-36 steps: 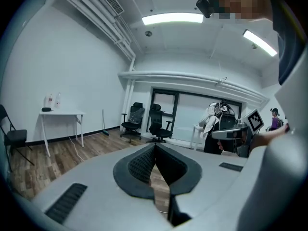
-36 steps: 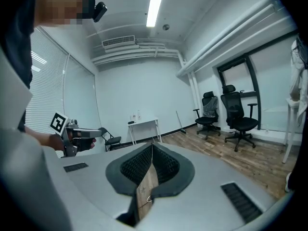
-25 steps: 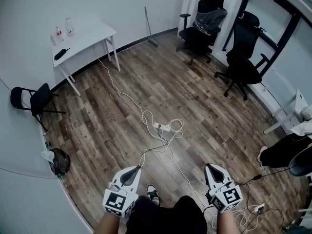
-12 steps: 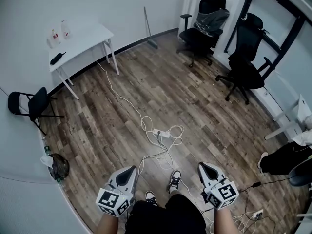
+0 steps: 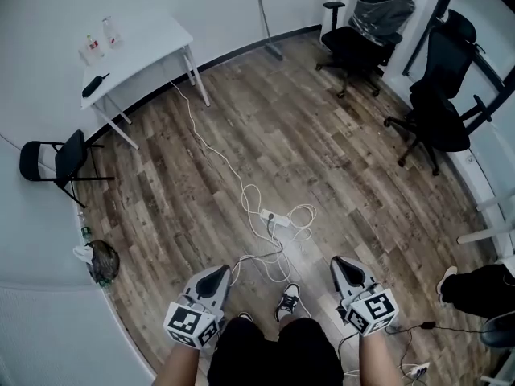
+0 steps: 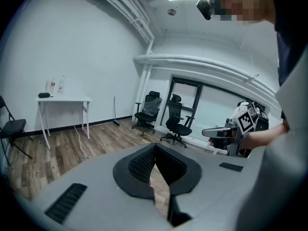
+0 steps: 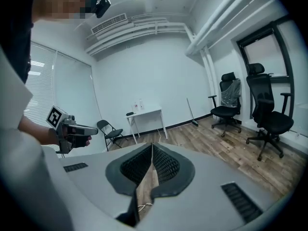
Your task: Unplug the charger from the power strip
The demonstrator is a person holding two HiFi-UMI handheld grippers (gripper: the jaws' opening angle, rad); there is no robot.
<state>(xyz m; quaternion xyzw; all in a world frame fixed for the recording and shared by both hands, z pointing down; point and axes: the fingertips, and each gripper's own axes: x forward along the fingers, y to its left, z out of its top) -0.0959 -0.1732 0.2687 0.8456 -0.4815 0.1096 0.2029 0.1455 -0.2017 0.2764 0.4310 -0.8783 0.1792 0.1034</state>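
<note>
1. Head view: the power strip lies flat on the wood floor, near the middle of the room and ahead of both grippers, well apart from them.
2. Its long axis runs across the picture, the left end slightly farther from the person than the right.
3. A small dark plug, the charger, sits in the strip near its middle; it is too small to tell which way it faces.
4. A white cable runs from under the white table to the strip and loops loosely around it.
5. The left gripper has its jaws together with nothing between them, as the left gripper view shows.
6. The right gripper likewise has its jaws closed and empty.
7. The only print that can be made out is the black-and-white square markers on the grippers' cubes; the labels on the bottles on the table are too small to read.
</note>
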